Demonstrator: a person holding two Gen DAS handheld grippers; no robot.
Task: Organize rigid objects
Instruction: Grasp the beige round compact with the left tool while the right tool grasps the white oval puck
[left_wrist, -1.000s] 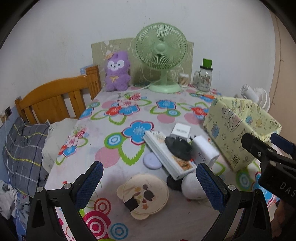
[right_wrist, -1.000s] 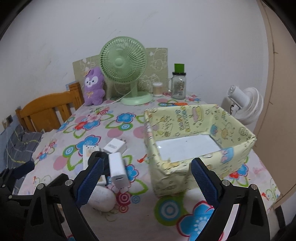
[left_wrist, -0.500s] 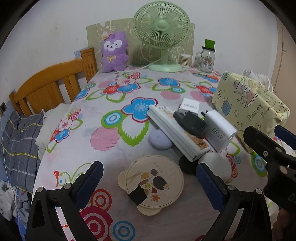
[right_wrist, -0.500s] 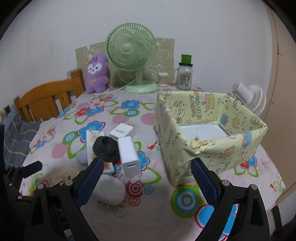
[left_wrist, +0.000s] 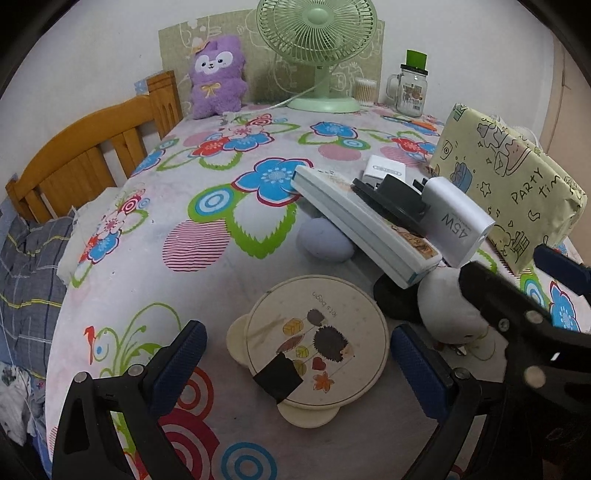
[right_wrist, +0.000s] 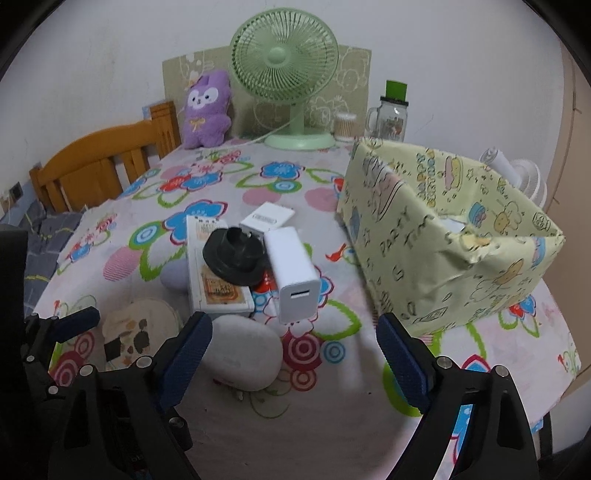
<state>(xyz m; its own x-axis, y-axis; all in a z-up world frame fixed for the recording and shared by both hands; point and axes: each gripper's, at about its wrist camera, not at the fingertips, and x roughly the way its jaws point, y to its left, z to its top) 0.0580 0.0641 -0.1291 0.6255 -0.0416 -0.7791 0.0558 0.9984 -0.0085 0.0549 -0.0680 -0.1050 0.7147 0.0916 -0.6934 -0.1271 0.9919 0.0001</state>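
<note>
A round beige lid with a hedgehog picture (left_wrist: 314, 343) lies on the flowered tablecloth (left_wrist: 221, 288). My left gripper (left_wrist: 297, 334) is open, its fingers either side of the lid and clear of it. Beyond is a pile: a long white box (left_wrist: 365, 229), a black round adapter (left_wrist: 391, 199), a white charger (right_wrist: 291, 273), a small white box (right_wrist: 267, 218), a lavender pebble-shaped case (left_wrist: 325, 240) and a white oval case (right_wrist: 240, 354). My right gripper (right_wrist: 294, 325) hovers over the oval case and the charger's end; its jaws are closing and grip nothing. The yellow paper-wrapped box (right_wrist: 443, 236) stands open-topped at the right.
At the back stand a green fan (right_wrist: 284, 70), a purple plush (right_wrist: 207, 107), a jar with a green lid (right_wrist: 391, 114) and a cotton-swab pot (right_wrist: 345, 127). A wooden chair back (left_wrist: 85, 162) lies to the left, a white fan (right_wrist: 517, 173) behind the box.
Both grippers have sunk and tipped downward toward the pile. The hedgehog lid now sits between the left fingers. The right fingers stand slightly closer together, over the oval case.
</note>
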